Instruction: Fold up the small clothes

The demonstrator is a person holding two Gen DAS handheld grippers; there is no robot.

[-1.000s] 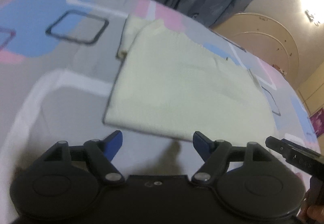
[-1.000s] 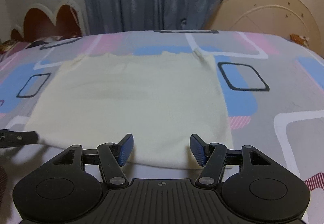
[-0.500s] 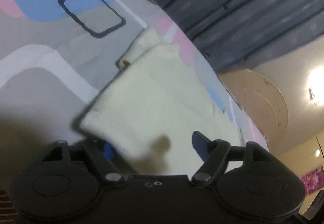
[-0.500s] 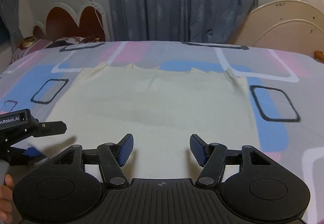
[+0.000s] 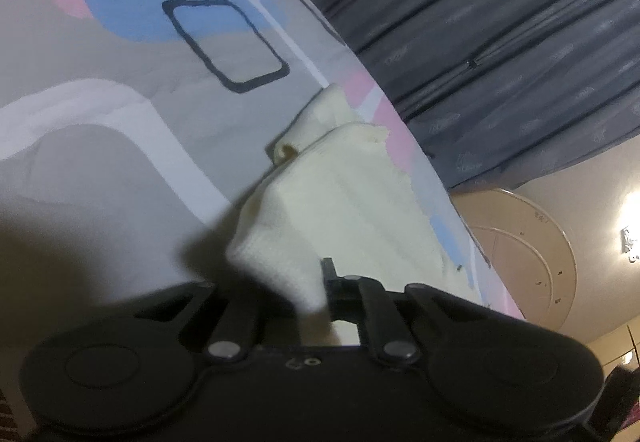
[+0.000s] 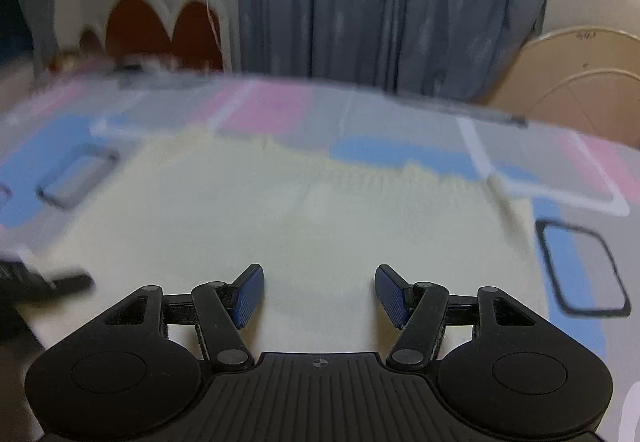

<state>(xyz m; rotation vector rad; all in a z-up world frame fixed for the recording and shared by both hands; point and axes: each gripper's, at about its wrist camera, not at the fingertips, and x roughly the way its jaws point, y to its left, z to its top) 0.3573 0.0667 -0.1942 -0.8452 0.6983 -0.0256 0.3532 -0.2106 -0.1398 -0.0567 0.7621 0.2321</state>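
A cream knitted garment point(image 5: 344, 198) lies on a patterned bedsheet point(image 5: 100, 114). In the left wrist view my left gripper point(image 5: 310, 298) is shut on the garment's near left corner, and the cloth bunches up and hides the fingertips. In the right wrist view the same garment point(image 6: 304, 218) spreads flat ahead. My right gripper point(image 6: 319, 294) is open and empty, its blue pads point(image 6: 249, 294) hovering just over the garment's near edge. The left gripper shows as a dark blur at the left edge point(image 6: 44, 282).
The bedsheet point(image 6: 576, 262) has grey, blue and pink blocks with black outlined squares. Grey curtains point(image 6: 384, 2) hang behind the bed. A red scalloped headboard point(image 6: 160, 30) stands at the back left and a round beige board point(image 6: 580, 82) at the back right.
My left gripper moved onto the garment's corner, closed on it and tilted. My right gripper moved forward over the near edge and stayed open.
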